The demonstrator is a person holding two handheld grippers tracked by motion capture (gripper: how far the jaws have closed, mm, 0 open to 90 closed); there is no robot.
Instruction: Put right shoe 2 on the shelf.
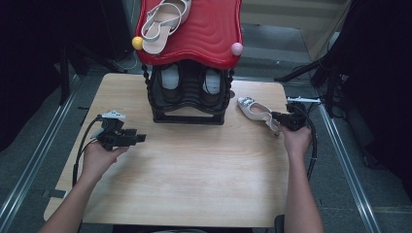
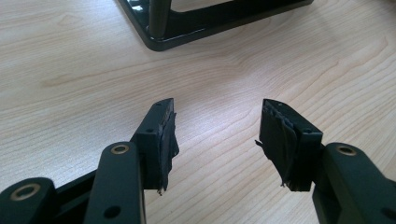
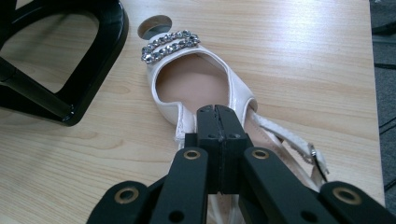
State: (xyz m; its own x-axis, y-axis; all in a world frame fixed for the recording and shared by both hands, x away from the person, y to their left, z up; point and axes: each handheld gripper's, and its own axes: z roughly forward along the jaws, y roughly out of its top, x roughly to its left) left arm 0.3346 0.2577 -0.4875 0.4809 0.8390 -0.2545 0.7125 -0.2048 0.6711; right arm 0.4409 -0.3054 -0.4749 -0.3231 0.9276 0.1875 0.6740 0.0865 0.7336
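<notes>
The left forearm comes in from the near left corner of the counter. Its hand (image 1: 99,158) holds the left claw (image 1: 140,138) level near the left edge, jaws wide apart with nothing between them. The right forearm runs up along the right edge. Its hand (image 1: 296,140) holds the right claw (image 3: 217,112) near the far right corner, jaws pressed together.

white shoe (image 3: 196,88), red rack top (image 1: 204,29)
</notes>
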